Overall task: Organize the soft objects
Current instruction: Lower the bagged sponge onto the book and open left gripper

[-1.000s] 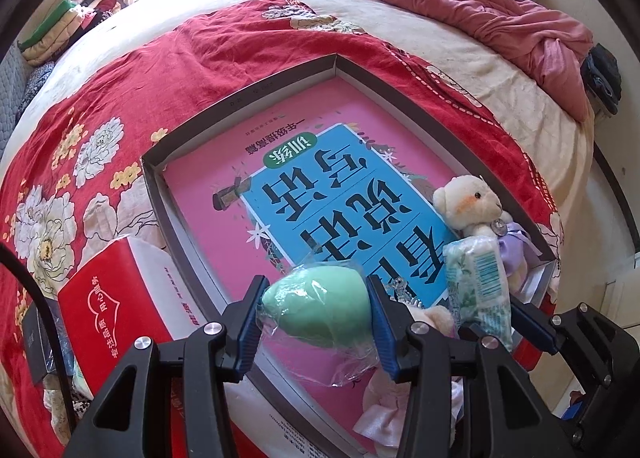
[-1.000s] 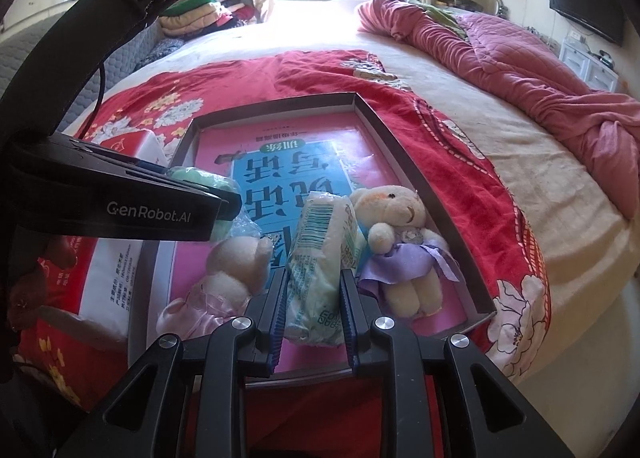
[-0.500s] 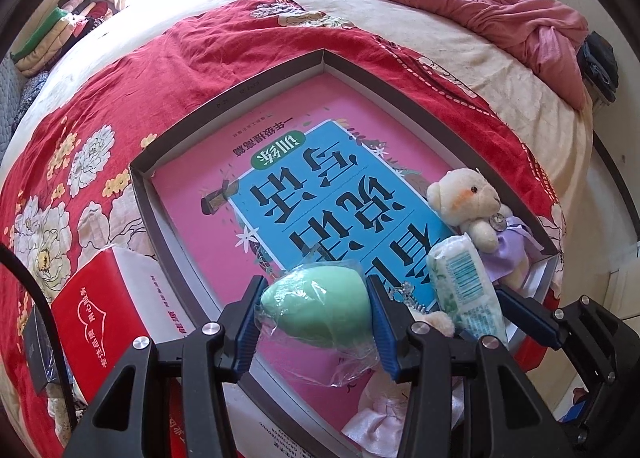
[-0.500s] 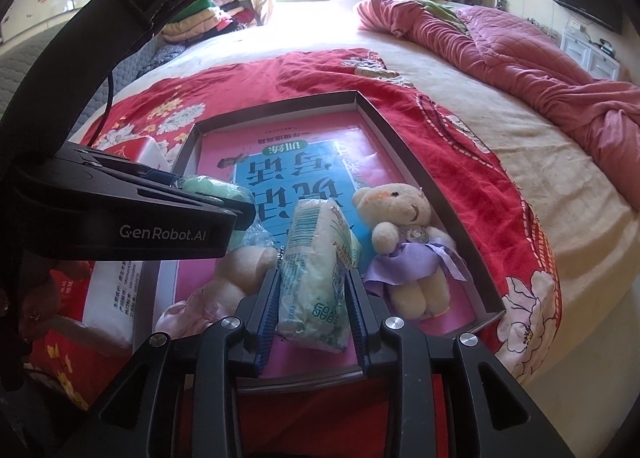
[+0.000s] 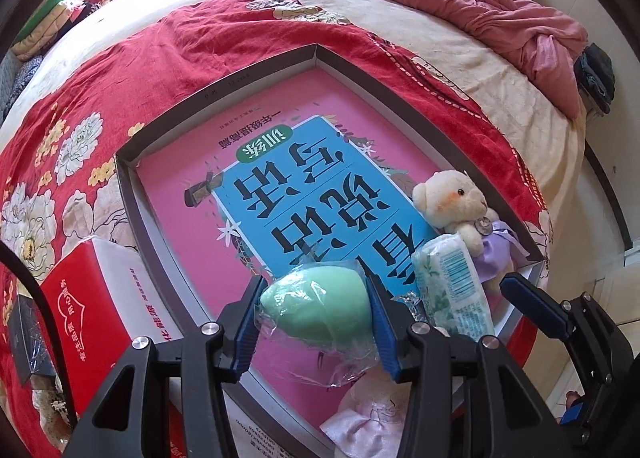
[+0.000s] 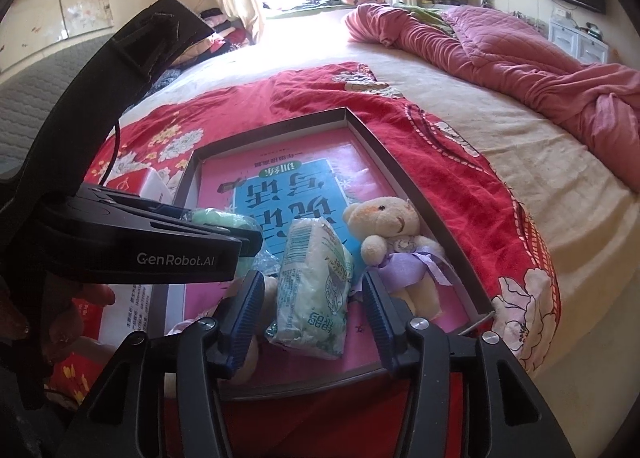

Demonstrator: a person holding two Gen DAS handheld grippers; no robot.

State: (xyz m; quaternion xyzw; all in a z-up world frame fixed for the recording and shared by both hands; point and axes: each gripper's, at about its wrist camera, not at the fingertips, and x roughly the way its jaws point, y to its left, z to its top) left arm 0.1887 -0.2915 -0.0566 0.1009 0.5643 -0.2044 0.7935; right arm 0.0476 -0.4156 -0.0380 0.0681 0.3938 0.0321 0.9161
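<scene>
My left gripper (image 5: 314,292) is shut on a green sponge (image 5: 316,316) in clear plastic wrap, held just above the near part of a shallow grey tray (image 5: 224,92). A pink and blue book lines the tray floor. My right gripper (image 6: 311,282) has its jaws opening. A pale green tissue pack (image 6: 314,286) lies between them in the tray, and neither pad touches it. A cream bear in a purple dress (image 6: 390,234) lies right of the pack. A second plush in pink (image 5: 368,414) lies at the tray's near edge, partly hidden.
The tray sits on a red floral bedcover (image 5: 120,70). A red and white tissue box (image 5: 88,298) stands left of the tray. A crumpled pink quilt (image 6: 500,42) lies at the far right of the bed. Folded clothes are stacked at the far left.
The right jaws have spread apart and let go of the tissue pack, which now rests in the tray beside the bear. The left gripper still holds the green sponge in the same spot.
</scene>
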